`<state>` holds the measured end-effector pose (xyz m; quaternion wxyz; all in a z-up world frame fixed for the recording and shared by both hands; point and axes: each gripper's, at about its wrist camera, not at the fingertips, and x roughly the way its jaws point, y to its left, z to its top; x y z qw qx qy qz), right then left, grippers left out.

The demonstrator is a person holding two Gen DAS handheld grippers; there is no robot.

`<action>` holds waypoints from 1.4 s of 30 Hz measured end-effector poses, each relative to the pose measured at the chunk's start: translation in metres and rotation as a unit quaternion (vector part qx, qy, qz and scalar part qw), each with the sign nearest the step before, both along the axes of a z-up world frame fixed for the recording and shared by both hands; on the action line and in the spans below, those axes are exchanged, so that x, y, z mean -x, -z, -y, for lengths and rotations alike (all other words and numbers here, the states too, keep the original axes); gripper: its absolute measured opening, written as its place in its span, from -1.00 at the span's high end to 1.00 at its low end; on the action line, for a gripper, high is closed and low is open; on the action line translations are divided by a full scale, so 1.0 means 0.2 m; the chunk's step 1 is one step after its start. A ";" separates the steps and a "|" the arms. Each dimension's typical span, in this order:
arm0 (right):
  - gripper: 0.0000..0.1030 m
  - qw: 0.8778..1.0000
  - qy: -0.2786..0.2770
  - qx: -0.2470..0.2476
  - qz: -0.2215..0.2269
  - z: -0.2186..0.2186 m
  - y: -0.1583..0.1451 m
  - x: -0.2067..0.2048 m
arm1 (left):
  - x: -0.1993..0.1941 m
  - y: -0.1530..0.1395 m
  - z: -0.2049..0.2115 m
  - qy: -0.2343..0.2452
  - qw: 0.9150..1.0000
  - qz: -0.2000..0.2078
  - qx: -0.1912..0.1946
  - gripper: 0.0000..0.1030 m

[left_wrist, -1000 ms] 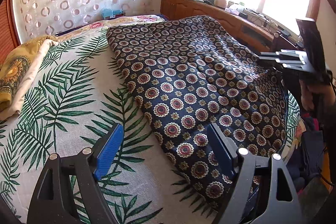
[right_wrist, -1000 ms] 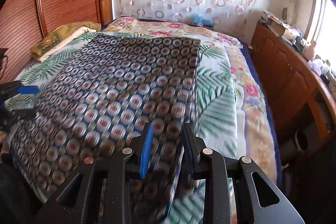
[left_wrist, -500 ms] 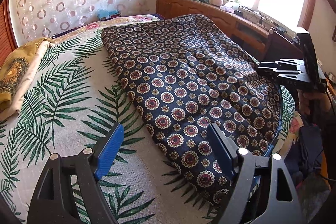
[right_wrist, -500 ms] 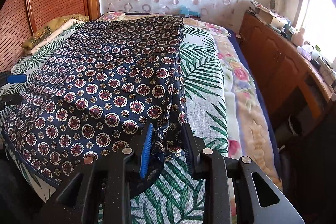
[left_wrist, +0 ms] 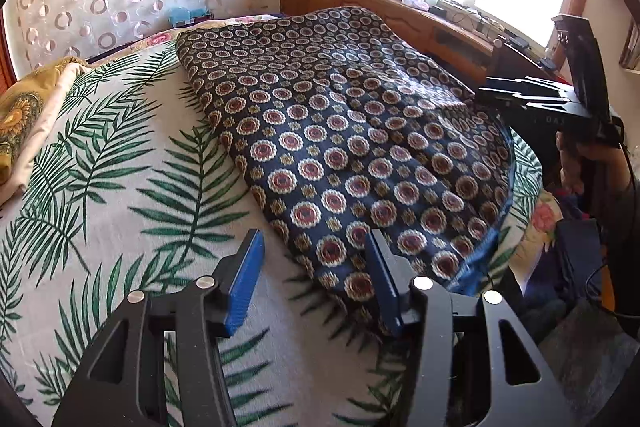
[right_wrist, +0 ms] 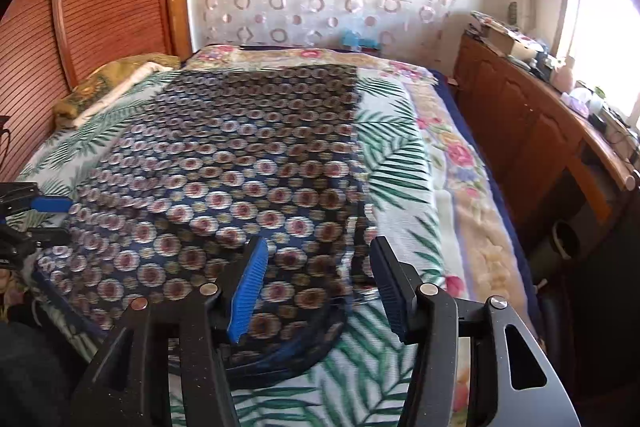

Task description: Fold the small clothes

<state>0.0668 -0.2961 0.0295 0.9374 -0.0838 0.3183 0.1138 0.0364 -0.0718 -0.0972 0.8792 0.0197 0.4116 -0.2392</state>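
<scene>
A navy garment point(left_wrist: 340, 147) patterned with red and cream medallions lies spread flat on the palm-leaf bed sheet point(left_wrist: 120, 187). My left gripper point(left_wrist: 312, 283) hovers over the garment's near left corner. Its jaws are closing, the corner lies between the blue pads point(left_wrist: 244, 283), and they do not press on it. In the right wrist view the garment point(right_wrist: 240, 167) is blurred. My right gripper point(right_wrist: 316, 279) is over its near right corner with jaws opening, pads clear of the cloth. Each gripper shows in the other's view: the right gripper point(left_wrist: 486, 91) and the left gripper point(right_wrist: 52, 219).
A yellow folded blanket point(left_wrist: 24, 115) lies by the wooden headboard point(right_wrist: 100, 7). A floral blanket point(right_wrist: 460, 155) covers the bed's right side. A wooden cabinet point(right_wrist: 540, 147) with clutter runs under the window. A person's hand point(left_wrist: 580, 167) holds the right gripper.
The right jaws have spread and let the cloth corner go. The left jaws have narrowed over the other corner. The garment has come down flat on the bed.
</scene>
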 end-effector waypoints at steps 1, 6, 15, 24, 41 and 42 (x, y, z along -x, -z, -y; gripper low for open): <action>-0.07 1.000 -0.005 -0.001 0.000 -0.02 0.00 0.01 | 0.01 0.00 0.00 0.002 1.000 -0.003 0.003 -0.03; -0.07 1.000 -0.028 -0.002 0.001 -0.10 0.01 0.09 | 0.07 0.00 0.01 0.021 1.000 -0.007 0.007 0.13; -0.07 0.998 -0.058 -0.009 -0.008 -0.20 0.03 0.14 | 0.10 -0.02 0.04 0.048 0.999 -0.010 0.020 0.92; -0.07 0.994 -0.107 -0.022 -0.009 -0.27 0.01 0.30 | -0.03 -0.31 0.05 0.034 0.994 0.072 0.075 0.93; -0.07 0.991 -0.128 -0.006 -0.031 -0.28 0.03 0.35 | -0.26 -0.27 -0.02 -0.016 0.994 0.058 0.087 0.93; -0.07 0.992 -0.125 -0.001 -0.034 -0.27 0.04 0.33 | -0.26 -0.27 -0.03 -0.017 0.994 0.059 0.087 0.93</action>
